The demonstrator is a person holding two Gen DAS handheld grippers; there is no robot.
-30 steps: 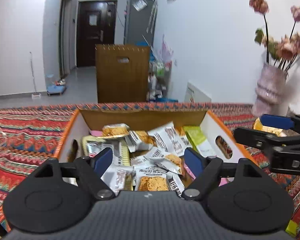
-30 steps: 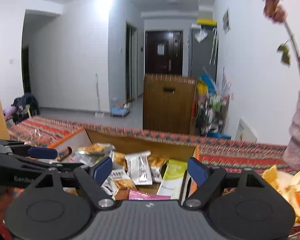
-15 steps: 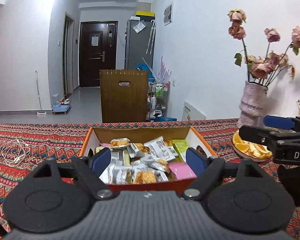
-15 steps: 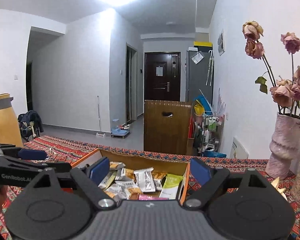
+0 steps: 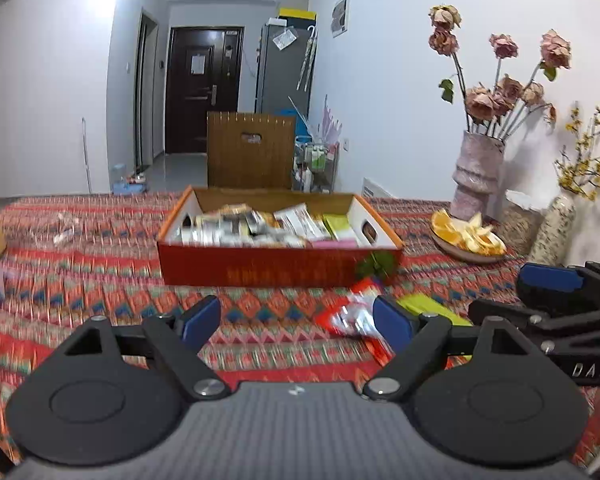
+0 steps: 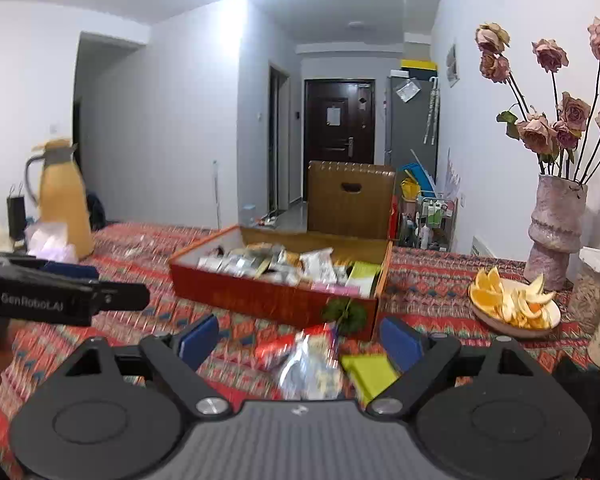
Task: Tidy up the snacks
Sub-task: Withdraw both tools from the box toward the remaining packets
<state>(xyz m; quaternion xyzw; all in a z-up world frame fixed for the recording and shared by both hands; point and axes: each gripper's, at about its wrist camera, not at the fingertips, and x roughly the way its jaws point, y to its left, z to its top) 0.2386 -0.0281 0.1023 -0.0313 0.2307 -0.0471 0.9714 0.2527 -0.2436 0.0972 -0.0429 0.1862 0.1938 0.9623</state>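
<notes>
Hovering spread and empty, the left gripper [image 5: 296, 320] faces the snack box [image 5: 280, 268], loose red packet [image 5: 354, 318] just right. The right gripper [image 6: 298, 338], also agape, frames that packet [image 6: 310, 356]; descend squarely, pinching its middle.

An open orange cardboard box [image 5: 280, 266] sits mid-table on the red patterned woven tablecloth [image 5: 100, 296], with wrapped snack packets [image 5: 260, 224] piled inside it. Just before its near right corner lie a red-and-silver foil snack bag [image 6: 306, 354] and, right of that, a flat lime-green packet [image 6: 370, 370]. Right of the box stands a shallow plate of orange wedges [image 6: 512, 304], with a tall pink ribbed vase of dried roses [image 6: 556, 228] behind it. A mustard-yellow thermos jug [image 6: 62, 200] stands far left. Beyond the table is a brown wooden chair back [image 5: 250, 150].
</notes>
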